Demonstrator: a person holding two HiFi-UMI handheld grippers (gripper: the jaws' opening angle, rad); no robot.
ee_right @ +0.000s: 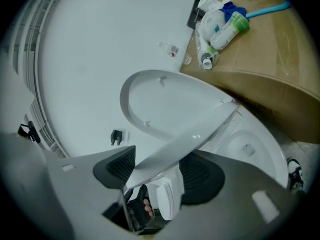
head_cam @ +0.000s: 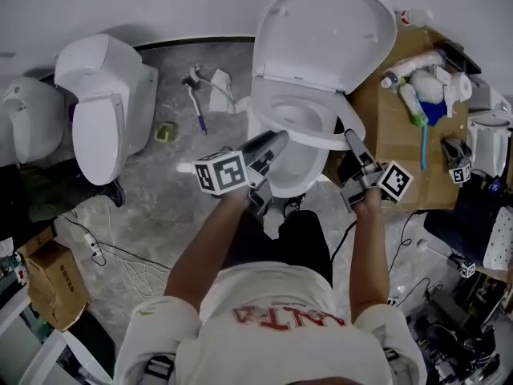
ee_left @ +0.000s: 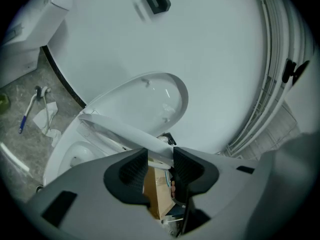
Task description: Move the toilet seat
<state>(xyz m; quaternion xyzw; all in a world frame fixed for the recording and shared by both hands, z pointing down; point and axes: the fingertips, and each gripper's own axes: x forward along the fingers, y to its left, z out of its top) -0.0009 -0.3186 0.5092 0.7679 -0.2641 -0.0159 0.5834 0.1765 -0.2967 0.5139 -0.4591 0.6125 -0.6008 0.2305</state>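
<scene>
My left gripper and right gripper clamp the half-raised toilet seat, as their views show. Only the head view shows the cardboard box near left; a cluttered table crowds the right.

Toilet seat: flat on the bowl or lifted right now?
Partly lifted: toilet seat slants above the bowl, its front between the jaws of left gripper and right gripper; lid upright behind.
</scene>
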